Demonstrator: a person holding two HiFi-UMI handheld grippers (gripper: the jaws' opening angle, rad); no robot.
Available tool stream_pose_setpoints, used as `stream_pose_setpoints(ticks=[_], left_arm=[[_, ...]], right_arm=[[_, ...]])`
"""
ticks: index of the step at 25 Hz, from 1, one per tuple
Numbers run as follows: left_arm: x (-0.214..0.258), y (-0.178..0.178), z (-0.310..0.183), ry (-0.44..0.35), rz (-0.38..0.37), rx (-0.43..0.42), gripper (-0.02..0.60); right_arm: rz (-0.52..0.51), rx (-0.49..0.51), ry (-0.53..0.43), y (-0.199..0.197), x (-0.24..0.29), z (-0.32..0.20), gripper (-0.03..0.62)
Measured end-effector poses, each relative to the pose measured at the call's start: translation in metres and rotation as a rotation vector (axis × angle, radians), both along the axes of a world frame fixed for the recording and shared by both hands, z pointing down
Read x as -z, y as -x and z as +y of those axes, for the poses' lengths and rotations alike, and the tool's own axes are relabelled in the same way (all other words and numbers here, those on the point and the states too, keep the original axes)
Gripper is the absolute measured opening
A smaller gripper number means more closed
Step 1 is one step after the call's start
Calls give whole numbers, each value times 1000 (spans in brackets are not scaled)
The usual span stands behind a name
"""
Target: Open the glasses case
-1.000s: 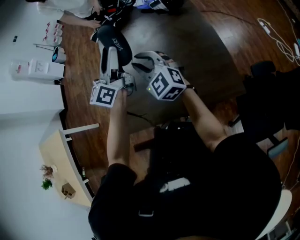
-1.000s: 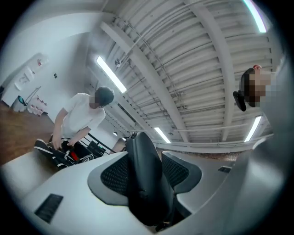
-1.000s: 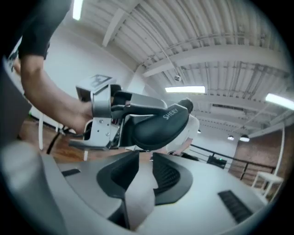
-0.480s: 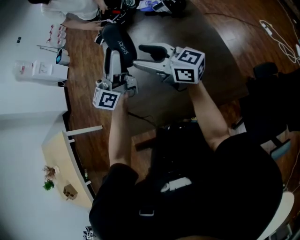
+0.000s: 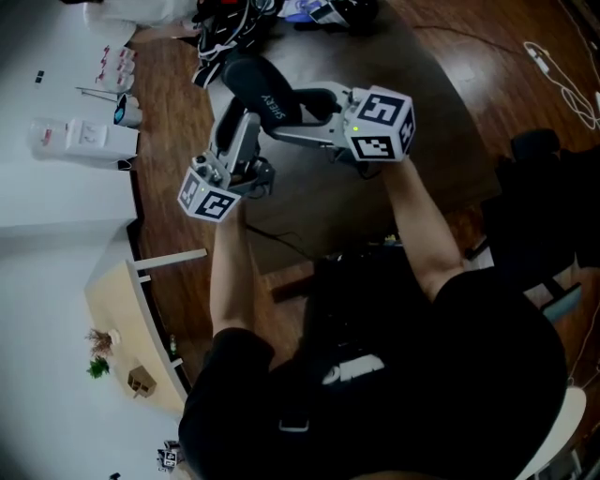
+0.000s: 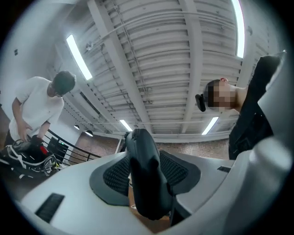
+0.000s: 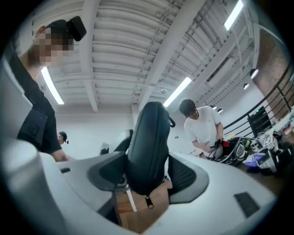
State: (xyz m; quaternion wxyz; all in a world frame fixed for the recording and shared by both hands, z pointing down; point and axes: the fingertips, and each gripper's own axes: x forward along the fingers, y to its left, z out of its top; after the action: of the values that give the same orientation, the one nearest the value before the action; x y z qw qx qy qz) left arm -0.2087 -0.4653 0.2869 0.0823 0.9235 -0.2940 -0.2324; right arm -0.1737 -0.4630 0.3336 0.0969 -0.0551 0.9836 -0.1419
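Observation:
The black glasses case [image 5: 262, 89] hangs in the air above the brown table [image 5: 422, 75]. My left gripper [image 5: 236, 141] comes up from below and is shut on its lower end; its jaws have just been closing a little. In the left gripper view the case [image 6: 148, 183] fills the gap between the mesh pads [image 6: 115, 174]. My right gripper [image 5: 302, 112] reaches in from the right. Its jaws have just been opening and stand wide on either side of the case [image 7: 149, 133], with a gap showing by the right pad [image 7: 186, 179]. A zip pull [image 7: 148, 200] hangs below.
Cables and dark gear [image 5: 234, 23] lie at the table's far end, where a person in white [image 7: 202, 126] bends over them. White boxes [image 5: 80, 141] and a small cup [image 5: 122, 111] stand on the left. A dark chair [image 5: 544, 187] is on the right.
The right gripper rose, rolled over and spread its jaws around the case. The left gripper tipped, so the case now leans to the right.

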Motion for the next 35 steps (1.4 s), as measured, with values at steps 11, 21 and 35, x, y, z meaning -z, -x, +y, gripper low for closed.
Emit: stream_pose_setpoints(ticks=[11,21,35], left_arm=[[-16,-23,7,98,-262,-176,271],[6,21,-28,173,-113,127,252],[-37,-11,-29,310,-339,97,251]], right_arm=[[146,130,-79,14,-21,22,304],[527,-276,-470,17,-56,-3,284],[780,-212,-670,33,-94,14,21]])
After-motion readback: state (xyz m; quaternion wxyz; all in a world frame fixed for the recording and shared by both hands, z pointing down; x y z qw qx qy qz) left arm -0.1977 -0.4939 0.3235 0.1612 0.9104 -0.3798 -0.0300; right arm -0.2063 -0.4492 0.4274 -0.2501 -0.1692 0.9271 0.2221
